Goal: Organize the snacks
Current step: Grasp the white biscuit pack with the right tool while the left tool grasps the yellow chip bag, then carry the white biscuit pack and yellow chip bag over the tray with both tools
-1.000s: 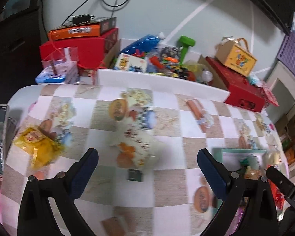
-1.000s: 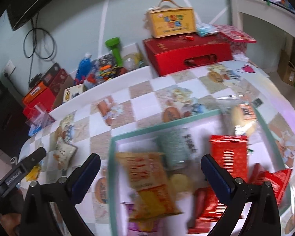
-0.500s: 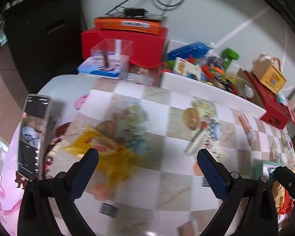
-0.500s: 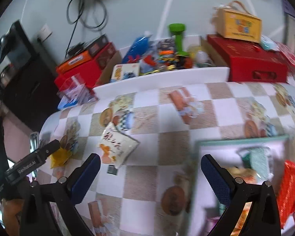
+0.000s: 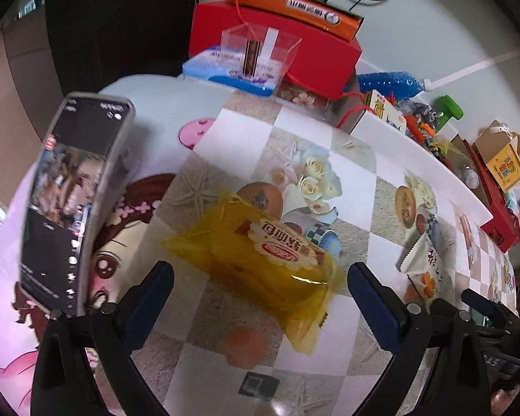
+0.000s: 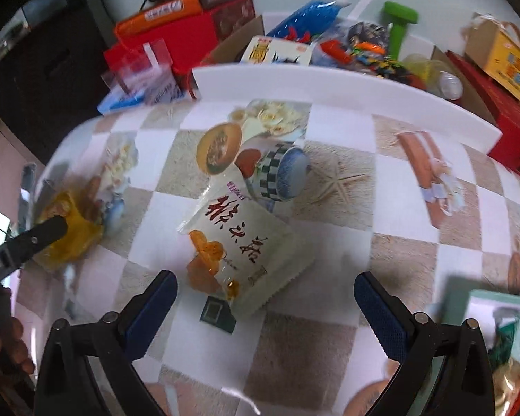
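A: Where does each snack lie from the tools?

B: The yellow pack (image 5: 260, 260) lies flat on the table (image 5: 350, 187), straight ahead of the left gripper (image 5: 260, 287), between its wide-open, empty jaws. Its long axis runs diagonally, far-left to near-right. The white pack (image 6: 242, 242) lies likewise ahead of the right gripper (image 6: 265, 300), also wide open and empty, its length slanting the same way.

A: Which tool is nearer which?

B: Each has its own; the left looks closer to its pack.

A: How do they look?

B: Yellow: translucent, crinkled, red label. White: glossy, red characters, orange picture. A tray (image 6: 482, 298) sits at the right.
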### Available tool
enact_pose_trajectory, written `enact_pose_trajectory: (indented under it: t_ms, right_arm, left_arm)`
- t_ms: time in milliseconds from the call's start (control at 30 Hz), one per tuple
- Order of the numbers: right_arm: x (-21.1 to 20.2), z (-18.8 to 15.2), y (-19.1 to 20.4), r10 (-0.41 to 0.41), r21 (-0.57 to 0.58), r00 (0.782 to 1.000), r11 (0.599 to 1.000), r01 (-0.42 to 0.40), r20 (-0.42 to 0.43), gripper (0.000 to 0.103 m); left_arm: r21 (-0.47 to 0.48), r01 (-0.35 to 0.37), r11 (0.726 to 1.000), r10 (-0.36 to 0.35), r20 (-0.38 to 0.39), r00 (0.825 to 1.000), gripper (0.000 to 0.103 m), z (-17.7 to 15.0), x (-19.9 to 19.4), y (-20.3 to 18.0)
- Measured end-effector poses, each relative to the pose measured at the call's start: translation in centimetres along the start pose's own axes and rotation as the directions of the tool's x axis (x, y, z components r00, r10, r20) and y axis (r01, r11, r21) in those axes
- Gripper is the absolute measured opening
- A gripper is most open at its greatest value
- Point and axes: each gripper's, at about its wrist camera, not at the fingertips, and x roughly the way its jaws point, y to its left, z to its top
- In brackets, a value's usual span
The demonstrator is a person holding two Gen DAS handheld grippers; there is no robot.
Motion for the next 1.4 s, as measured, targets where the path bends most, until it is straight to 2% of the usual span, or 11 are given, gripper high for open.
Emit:
enact_pose_trajectory:
  t_ms: [133, 400, 433, 500, 567, 633, 700, 867, 967, 1167, 1400]
  right_arm:
    - [1.5, 0.8, 0.3, -0.023, -0.035, 1.000, 0.999, 0.022, -0.016, 0.103]
    - [3.4, 2.6, 0.6, -0.076, -0.095, 0.997, 0.993, 0.073, -0.027, 0.102]
    - [3.5, 2.8, 0.6, -0.077, -0.095, 0.997, 0.993, 0.074, -0.025, 0.099]
    - [3.3, 3.1, 0.6, -0.081, -0.095, 0.997, 0.992, 0.079, -0.011, 0.088]
    - [2.8, 3.2, 0.8, -0.084, -0.099, 0.997, 0.992, 0.083, 0.001, 0.070]
    - [2.5, 3.2, 0.8, -0.084, -0.094, 0.996, 0.992, 0.085, 0.007, 0.056]
    - [2.3, 3.1, 0.5, -0.085, -0.079, 0.996, 0.993, 0.085, 0.005, 0.056]
    - [1.7, 2.2, 0.1, -0.086, -0.057, 0.996, 0.995, 0.087, 0.011, 0.056]
    - [0.9, 1.6, -0.4, -0.059, -0.015, 0.998, 0.998, 0.059, 0.011, 0.055]
    - [-1.3, 0.1, -1.0, -0.032, 0.043, 0.999, 0.999, 0.030, 0.040, 0.055]
    - [-4.7, -2.2, -1.9, -0.040, 0.114, 0.997, 0.993, 0.032, 0.072, 0.055]
  left_arm:
    - [0.023, -0.008, 1.000, 0.009, -0.013, 1.000, 0.099, 0.3, 1.1, -0.7]
    - [0.091, -0.003, 0.996, 0.006, -0.029, 1.000, 0.080, 1.4, 3.0, -3.1]
    - [0.100, 0.000, 0.995, 0.003, -0.031, 1.000, 0.080, 1.6, 3.1, -3.4]
    - [0.112, 0.007, 0.994, -0.003, -0.035, 0.999, 0.073, 1.7, 3.4, -4.1]
    - [0.126, 0.017, 0.992, -0.012, -0.036, 0.999, 0.067, 1.8, 3.6, -4.7]
    - [0.136, 0.022, 0.991, -0.017, -0.038, 0.999, 0.063, 1.7, 3.6, -5.2]
    - [0.142, 0.035, 0.989, -0.030, -0.040, 0.999, 0.058, 1.5, 3.7, -5.8]
    - [0.118, 0.065, 0.991, -0.060, -0.044, 0.997, 0.055, 0.5, 3.3, -6.3]
    - [0.085, 0.090, 0.992, -0.087, -0.043, 0.995, 0.053, -0.1, 2.8, -6.6]
    - [0.063, 0.128, 0.990, -0.125, -0.039, 0.991, 0.051, -1.3, 1.5, -7.9]
    - [0.052, 0.159, 0.986, -0.158, -0.018, 0.987, 0.051, -2.5, -1.4, -9.5]
